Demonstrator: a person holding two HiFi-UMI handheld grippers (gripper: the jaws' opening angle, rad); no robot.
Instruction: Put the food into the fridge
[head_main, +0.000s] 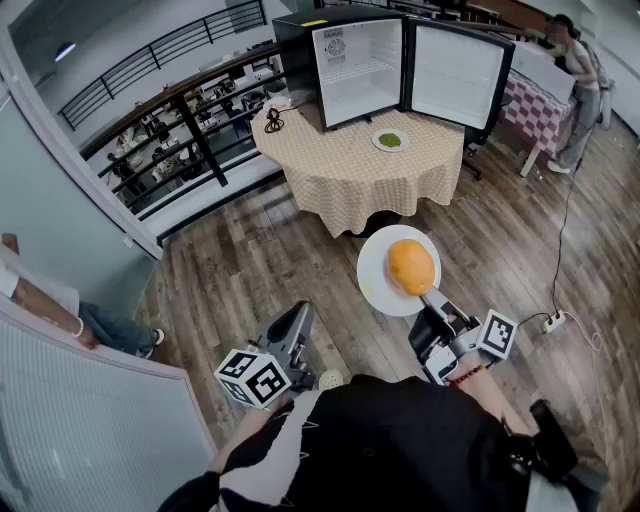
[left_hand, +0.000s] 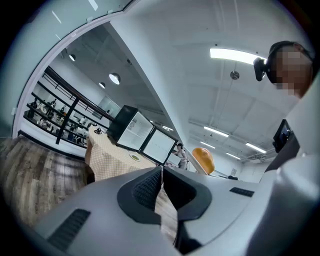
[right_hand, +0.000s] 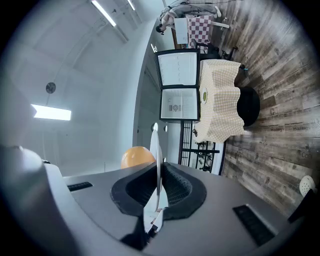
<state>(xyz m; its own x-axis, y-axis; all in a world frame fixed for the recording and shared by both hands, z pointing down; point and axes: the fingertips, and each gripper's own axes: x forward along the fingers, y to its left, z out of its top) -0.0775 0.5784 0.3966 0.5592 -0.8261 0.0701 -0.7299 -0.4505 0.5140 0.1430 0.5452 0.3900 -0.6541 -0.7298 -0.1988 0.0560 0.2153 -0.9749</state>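
Orange food (head_main: 411, 266), white plate (head_main: 374, 274), beige checked tablecloth (head_main: 340, 182), black fridge (head_main: 295, 58)

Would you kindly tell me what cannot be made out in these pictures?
Green food on the small white plate on the checked-cloth table: too small everywhere to identify.
Round orange food: right gripper view, mostly hidden by the edge-on large white plate in the right claw.
Label inside the open black fridge: head view, too small to read.

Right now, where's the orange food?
Head view: the orange food sits on the white plate held by the right gripper, over the floor before the table.
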